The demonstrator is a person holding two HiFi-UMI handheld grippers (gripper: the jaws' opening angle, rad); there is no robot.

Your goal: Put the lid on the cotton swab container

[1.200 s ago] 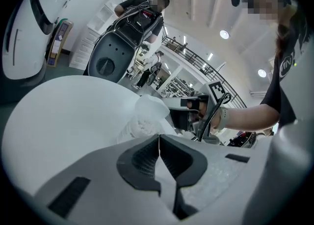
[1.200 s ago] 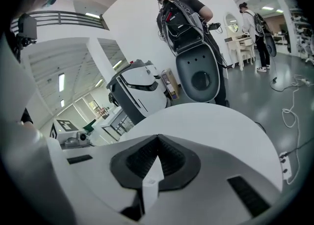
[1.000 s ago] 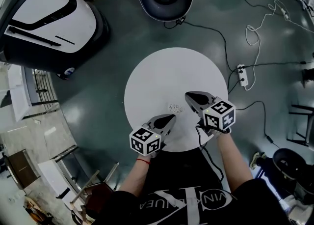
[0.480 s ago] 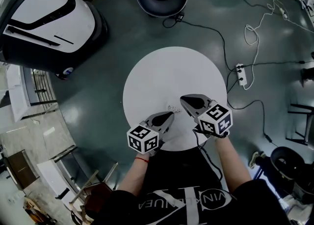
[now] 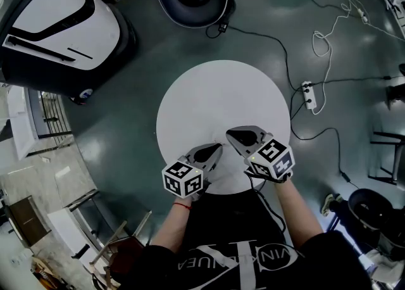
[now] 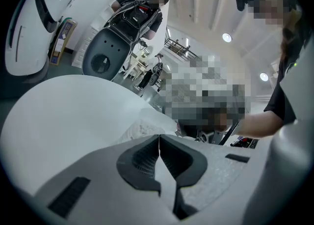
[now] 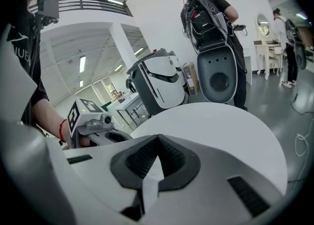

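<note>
one cotton swab container [image 6: 139, 128] sits on the one round surface [image 5: 215, 92], just past the left claw [image 5: 217, 149]. left claw and right claw [image 5: 231, 134] lie low, tips converging, both pinched closed, empty.

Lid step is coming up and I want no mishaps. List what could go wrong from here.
1. The left gripper has its jaws shut, with the clear cotton swab container just beyond their tips. Moving forward would likely shove it across the table rather than grip it.
2. The right gripper, also shut and empty, sits close beside the left. They could knock together.
3. I cannot make out the lid. Clear plastic on white is easy to miss.
</note>
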